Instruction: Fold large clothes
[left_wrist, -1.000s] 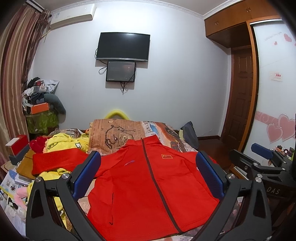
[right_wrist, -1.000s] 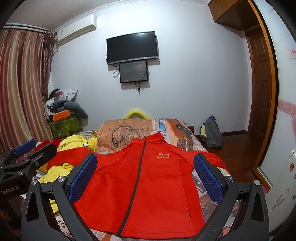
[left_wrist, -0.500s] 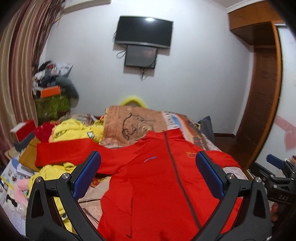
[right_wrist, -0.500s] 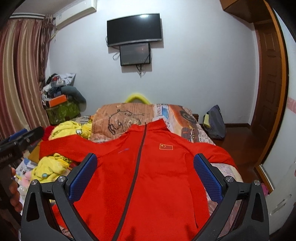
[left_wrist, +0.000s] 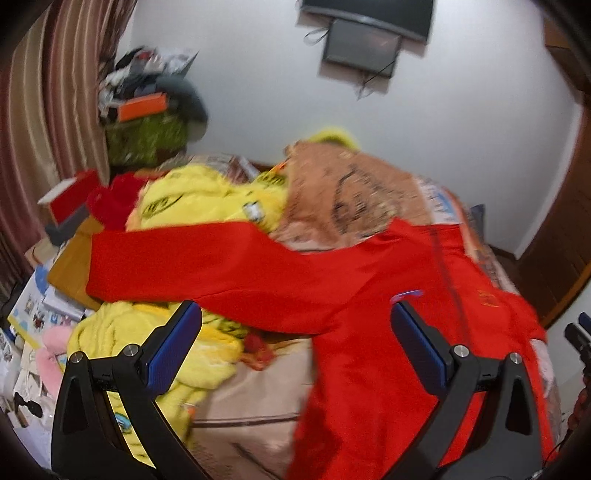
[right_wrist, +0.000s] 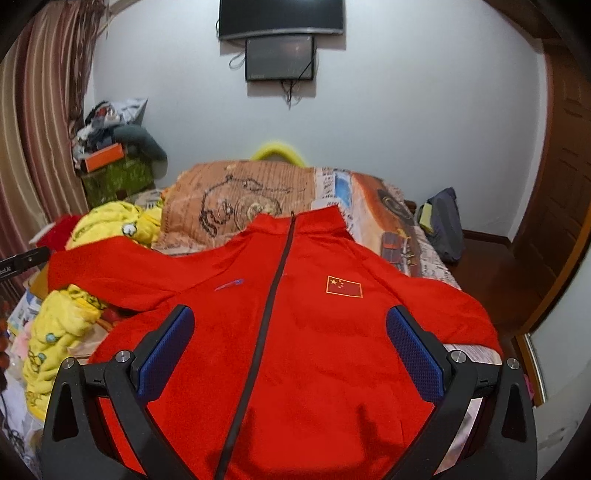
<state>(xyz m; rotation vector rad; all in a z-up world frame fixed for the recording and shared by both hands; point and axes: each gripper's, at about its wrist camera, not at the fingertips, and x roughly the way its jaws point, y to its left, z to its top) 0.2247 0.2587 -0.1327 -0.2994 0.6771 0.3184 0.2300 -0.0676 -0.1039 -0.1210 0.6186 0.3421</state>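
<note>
A bedroom with a pale wall holds one bed (right_wrist: 402, 236) under a printed tan and orange cover, and the clothes lie on it. Nearest, the right gripper (right_wrist: 290, 347) hangs over the lower front of one red zip-front jacket (right_wrist: 314, 332), its two blue-padded fingers (right_wrist: 413, 354) spread wide with nothing between them. The left gripper (left_wrist: 295, 343) is likewise wide open and empty, above the jacket's left side where its sleeve (left_wrist: 207, 266) stretches out leftward. The jacket lies flat, front up, zipped, collar toward the far wall, a small flag patch (right_wrist: 344, 286) on its right chest; its right sleeve reaches the bed's right edge. Under and beside the left sleeve sit crumpled yellow garments (right_wrist: 55, 332); how many I cannot tell. Farther back lies one brown pillow with a cartoon drawing (right_wrist: 240, 206). Past the bed's left edge are boxes and papers, and one green box (right_wrist: 118, 181) bears an orange box (right_wrist: 103, 157) and heaped clutter. On the right, bare wooden floor (right_wrist: 491, 273) lies open, with one dark bag (right_wrist: 443, 221) by the wall. Two dark screens (right_wrist: 280, 59) hang on the far wall.
</note>
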